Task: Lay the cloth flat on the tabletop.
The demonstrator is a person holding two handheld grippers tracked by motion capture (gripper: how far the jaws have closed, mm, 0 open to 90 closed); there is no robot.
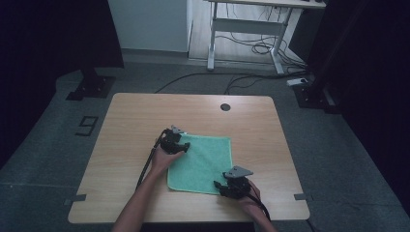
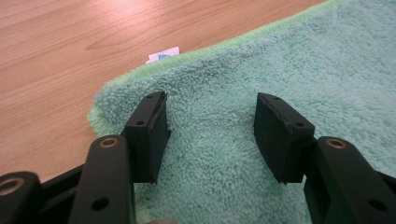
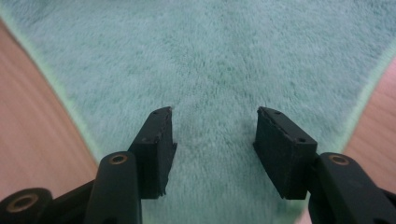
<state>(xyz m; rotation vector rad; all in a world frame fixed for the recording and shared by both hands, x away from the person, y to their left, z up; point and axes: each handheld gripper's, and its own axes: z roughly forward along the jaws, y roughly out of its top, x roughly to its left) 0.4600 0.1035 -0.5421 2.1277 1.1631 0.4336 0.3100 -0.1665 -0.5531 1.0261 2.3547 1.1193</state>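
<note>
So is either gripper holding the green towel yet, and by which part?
Neither: the left gripper and right gripper stand open over opposite corners of the towel.

Both forearms come in from the bottom of the high view, bare, each hand wrapped around the body of its tool. The left tool (image 1: 186, 146) sits farther from the person, jaws apart and pointing to the right. The right tool (image 1: 218, 186) sits closer to the person, jaws apart and pointing left. Nothing is pinched between either pair.
</note>
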